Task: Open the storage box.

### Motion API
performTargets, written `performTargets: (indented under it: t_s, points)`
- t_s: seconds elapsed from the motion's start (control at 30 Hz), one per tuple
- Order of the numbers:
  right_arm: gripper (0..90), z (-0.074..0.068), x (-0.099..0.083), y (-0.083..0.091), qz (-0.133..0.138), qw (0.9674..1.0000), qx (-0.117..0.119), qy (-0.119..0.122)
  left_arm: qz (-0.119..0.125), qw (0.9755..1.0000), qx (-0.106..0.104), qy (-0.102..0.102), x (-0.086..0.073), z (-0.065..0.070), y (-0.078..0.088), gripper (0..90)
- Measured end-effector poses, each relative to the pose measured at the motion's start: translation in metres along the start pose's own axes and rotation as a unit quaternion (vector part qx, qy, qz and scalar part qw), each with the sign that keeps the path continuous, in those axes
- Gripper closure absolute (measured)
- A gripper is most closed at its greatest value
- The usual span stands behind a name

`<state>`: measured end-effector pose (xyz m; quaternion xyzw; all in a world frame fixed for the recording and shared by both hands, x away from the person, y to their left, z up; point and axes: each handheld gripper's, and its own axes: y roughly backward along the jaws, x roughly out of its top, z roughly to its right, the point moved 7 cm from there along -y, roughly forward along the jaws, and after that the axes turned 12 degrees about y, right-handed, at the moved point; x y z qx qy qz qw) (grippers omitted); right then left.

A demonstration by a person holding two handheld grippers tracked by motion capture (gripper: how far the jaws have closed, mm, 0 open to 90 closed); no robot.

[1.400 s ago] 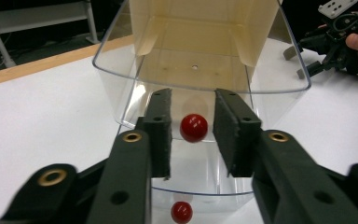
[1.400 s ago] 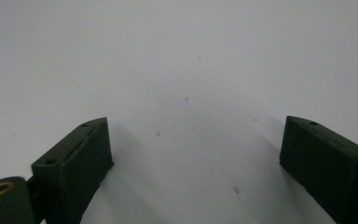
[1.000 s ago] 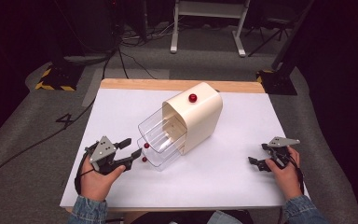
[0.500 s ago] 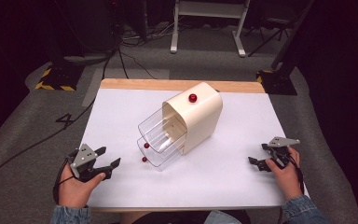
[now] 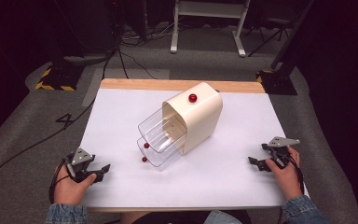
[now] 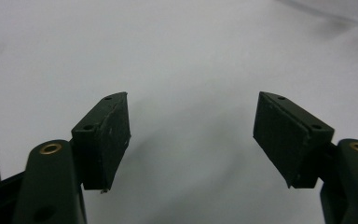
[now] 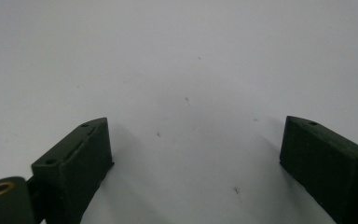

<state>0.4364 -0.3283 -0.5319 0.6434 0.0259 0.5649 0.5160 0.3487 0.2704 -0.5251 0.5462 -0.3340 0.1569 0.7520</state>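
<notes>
Withdrawn from the clear drawers (image 5: 161,140) to the table's (image 5: 121,116) near-left corner, the left tool (image 5: 103,170) is released; both tools are best parked empty.

Left gripper (image 5: 103,169) withdrawn from the drawers (image 5: 161,140) toward the table's (image 5: 121,121) near-left corner, now well apart; jaws spread, empty.

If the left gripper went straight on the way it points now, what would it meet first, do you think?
Probably the lower clear drawer with its red knob. The left gripper, jaws open, points across bare white tabletop toward it, though exact alignment is uncertain.
</notes>
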Motion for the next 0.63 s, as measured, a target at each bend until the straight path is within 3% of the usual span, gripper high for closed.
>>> performTargets:
  t_s: [0.07,0.23,0.3,0.37,0.63]
  points:
    - [9.0,0.0000,0.0000,0.0000,0.000,1.0000,0.000,0.000,-0.016,0.9999,0.003,-0.006,-0.0031,-0.0002,-0.0040,24.3]
    - [9.0,0.0000,0.0000,0.0000,0.000,1.0000,0.000,0.000,-0.015,0.9995,0.007,-0.028,-0.0006,0.0050,-0.0096,19.8]
    - [9.0,-0.0001,0.0000,0.0000,0.000,1.0000,0.000,0.000,-0.013,0.9995,0.015,-0.025,-0.0007,0.0047,-0.0103,16.4]
    - [9.0,0.0000,0.0000,0.0000,0.000,1.0000,0.000,0.000,-0.015,0.9998,0.007,-0.013,-0.0007,0.0036,-0.0112,15.2]
    - [9.0,-0.0002,0.0000,0.0001,-0.001,1.0000,0.000,0.000,-0.014,0.9998,0.004,-0.013,-0.0014,0.0034,-0.0109,15.1]
